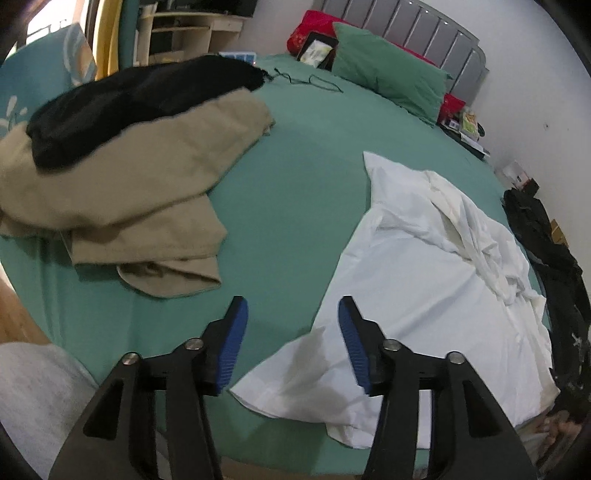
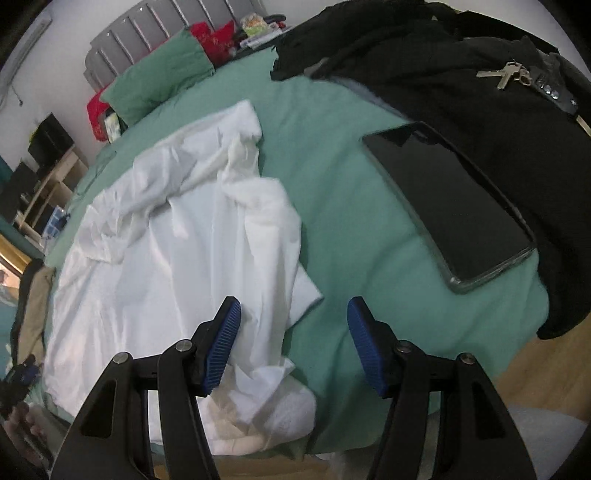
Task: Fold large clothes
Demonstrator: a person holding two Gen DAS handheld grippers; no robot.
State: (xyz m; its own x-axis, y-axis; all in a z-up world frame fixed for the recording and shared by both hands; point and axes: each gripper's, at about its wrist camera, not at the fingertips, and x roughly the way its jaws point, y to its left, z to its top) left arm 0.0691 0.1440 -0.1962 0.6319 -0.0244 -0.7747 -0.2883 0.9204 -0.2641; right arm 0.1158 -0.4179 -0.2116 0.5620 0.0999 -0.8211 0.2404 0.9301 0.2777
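A large white shirt (image 1: 417, 280) lies spread and rumpled on the green bed (image 1: 295, 177); it also shows in the right wrist view (image 2: 177, 251). My left gripper (image 1: 293, 314) is open and empty, hovering over the shirt's near left corner. My right gripper (image 2: 293, 314) is open and empty above the shirt's near right edge, where a sleeve (image 2: 266, 369) is bunched at the bed's edge.
A tan garment (image 1: 122, 199) with a black one (image 1: 122, 107) on it lies at the left. A tablet (image 2: 447, 206), black clothing (image 2: 461, 96) and keys (image 2: 509, 74) lie right of the shirt. Green pillow (image 1: 391, 77) and headboard (image 1: 406, 22) are at the far end.
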